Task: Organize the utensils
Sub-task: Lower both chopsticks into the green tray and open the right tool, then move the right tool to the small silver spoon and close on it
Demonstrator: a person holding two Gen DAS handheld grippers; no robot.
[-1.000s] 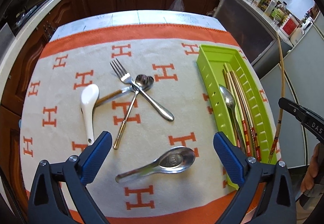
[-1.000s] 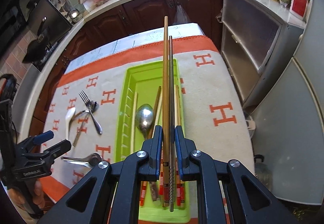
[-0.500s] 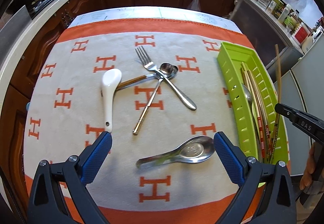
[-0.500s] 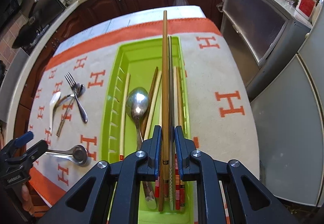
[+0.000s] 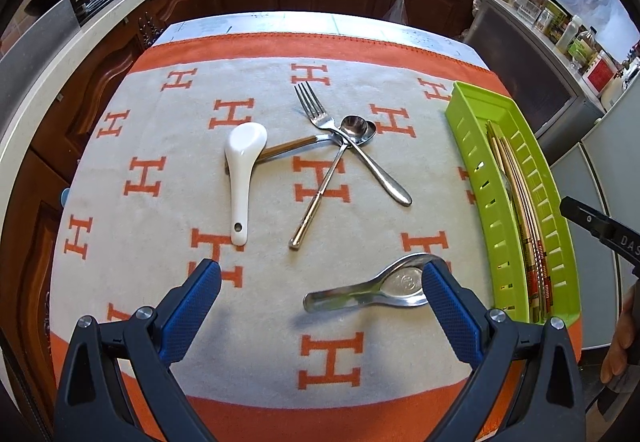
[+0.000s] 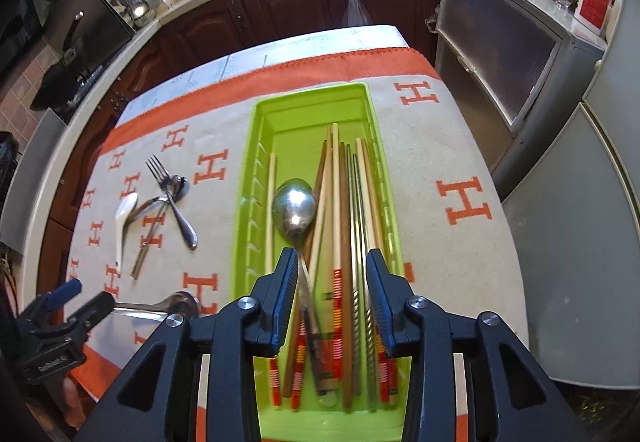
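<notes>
Right gripper (image 6: 332, 274) opening, released over chopsticks (image 6: 352, 210) crowding the lime-green slotted plastic tray (image 6: 260, 162); left gripper (image 5: 320, 278) spread wide around the flat steel spoon (image 5: 376, 288)

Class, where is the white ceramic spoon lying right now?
In the left wrist view, the white ceramic spoon lies on the cloth, left of the fork, its bowl over a brown-handled utensil.

chopsticks (image 6: 344, 210) and spoon (image 6: 295, 210) in tray (image 6: 262, 122), fork (image 5: 320, 118) left of tray

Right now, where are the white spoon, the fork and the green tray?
white spoon (image 5: 244, 158), left wrist view, on its bowl.
fork (image 5: 316, 113), left wrist view, on its neck.
green tray (image 6: 310, 92), right wrist view, on its far rim.
</notes>
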